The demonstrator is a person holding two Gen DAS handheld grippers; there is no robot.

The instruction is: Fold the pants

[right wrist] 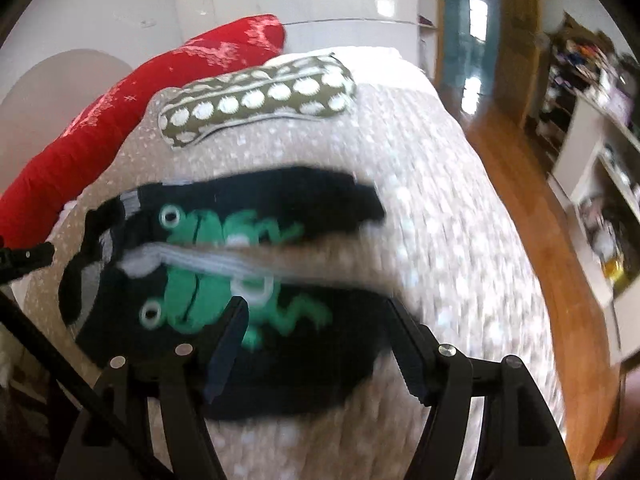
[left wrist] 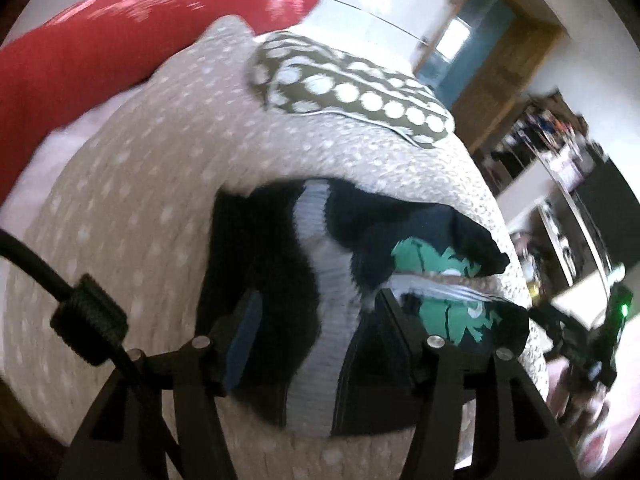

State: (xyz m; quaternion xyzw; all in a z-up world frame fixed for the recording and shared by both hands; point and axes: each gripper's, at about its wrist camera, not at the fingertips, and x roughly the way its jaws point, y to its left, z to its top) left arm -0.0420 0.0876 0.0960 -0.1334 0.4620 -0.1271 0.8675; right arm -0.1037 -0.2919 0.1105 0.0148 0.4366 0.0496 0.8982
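Note:
Small black pants (left wrist: 280, 300) with a grey waistband and green frog prints lie spread on a beige dotted blanket (left wrist: 140, 200). My left gripper (left wrist: 316, 312) is open just above the waistband end, its jaws wide apart and empty. In the right wrist view the pants (right wrist: 248, 280) show both legs side by side with a frog on each. My right gripper (right wrist: 316, 316) is open over the nearer leg and holds nothing. Both views are motion-blurred.
An olive cushion with white dots (right wrist: 256, 100) lies on the blanket beyond the pants. A red pillow (left wrist: 100, 48) lies at the far left. Wooden floor (right wrist: 532, 220), a doorway and cluttered shelves (right wrist: 592, 120) are to the right.

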